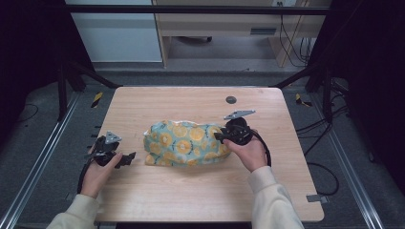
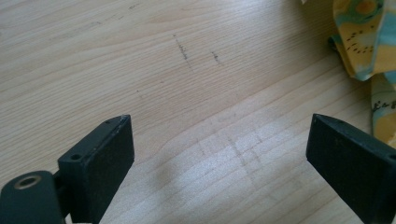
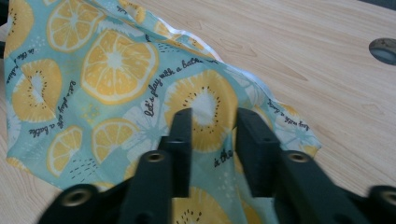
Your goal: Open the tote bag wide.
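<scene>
While the person's two sleeved forearms come in over the near edge of the table (image 1: 200, 200), each hand carries a set of tongs. The left tongs (image 1: 128, 159) rest low near the table's left edge, pointing right toward the cloth; in the left gripper view their jaws stand wide apart over bare wood, with a corner of the cloth (image 2: 366, 42) just beyond the right jaw and nothing between them. The right tongs (image 1: 219, 136) sit at the right end of the cloth, pointing left into it. In the right gripper view the right tongs (image 3: 212, 123) are drawn narrow, and a fold of fabric appears pinched between the jaws, though the exact contact is hard to make out. The cloth (image 1: 184, 143), teal with yellow citrus slices and printed script, lies bunched in a mound at the middle of the table. Farther back, a small round hole (image 1: 231, 99) marks the tabletop near its far edge
</scene>
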Tool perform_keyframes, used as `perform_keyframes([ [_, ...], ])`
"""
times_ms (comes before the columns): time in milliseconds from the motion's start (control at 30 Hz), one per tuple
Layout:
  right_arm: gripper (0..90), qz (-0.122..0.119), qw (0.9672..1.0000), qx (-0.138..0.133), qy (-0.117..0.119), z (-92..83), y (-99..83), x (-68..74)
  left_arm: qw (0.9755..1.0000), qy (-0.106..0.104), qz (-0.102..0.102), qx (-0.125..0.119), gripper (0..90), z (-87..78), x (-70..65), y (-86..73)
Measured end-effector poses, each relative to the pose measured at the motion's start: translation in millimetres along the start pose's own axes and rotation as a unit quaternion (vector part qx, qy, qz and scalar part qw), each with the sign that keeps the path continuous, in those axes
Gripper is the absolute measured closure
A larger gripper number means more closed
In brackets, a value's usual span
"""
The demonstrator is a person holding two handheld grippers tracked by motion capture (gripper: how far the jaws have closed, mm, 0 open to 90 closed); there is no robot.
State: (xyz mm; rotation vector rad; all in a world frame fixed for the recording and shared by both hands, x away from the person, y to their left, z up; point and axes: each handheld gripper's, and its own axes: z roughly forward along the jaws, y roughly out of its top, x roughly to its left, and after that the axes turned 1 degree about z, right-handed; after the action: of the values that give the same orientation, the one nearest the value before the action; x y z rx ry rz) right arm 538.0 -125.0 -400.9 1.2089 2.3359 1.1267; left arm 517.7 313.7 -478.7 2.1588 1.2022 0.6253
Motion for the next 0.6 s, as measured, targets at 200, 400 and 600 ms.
perform_keyframes([
  [200, 87.2, -0.012, 0.9999, -0.004, 0.007, -2.6, 1.1, 0.9, 0.9999, -0.007, 0.003, -0.008, 8.0, -3.0, -3.8, 2.3],
  [400, 90.0, -0.027, 0.9987, -0.039, 0.020, -18.5, 6.4, 8.0, 0.9993, -0.022, 0.012, -0.029, 8.4, -14.2, -11.2, 10.4],
  [600, 90.0, -0.045, 0.9966, -0.063, 0.029, -33.7, 8.0, 19.1, 0.9987, -0.026, 0.020, -0.038, 9.0, -23.6, -14.7, 16.5],
])
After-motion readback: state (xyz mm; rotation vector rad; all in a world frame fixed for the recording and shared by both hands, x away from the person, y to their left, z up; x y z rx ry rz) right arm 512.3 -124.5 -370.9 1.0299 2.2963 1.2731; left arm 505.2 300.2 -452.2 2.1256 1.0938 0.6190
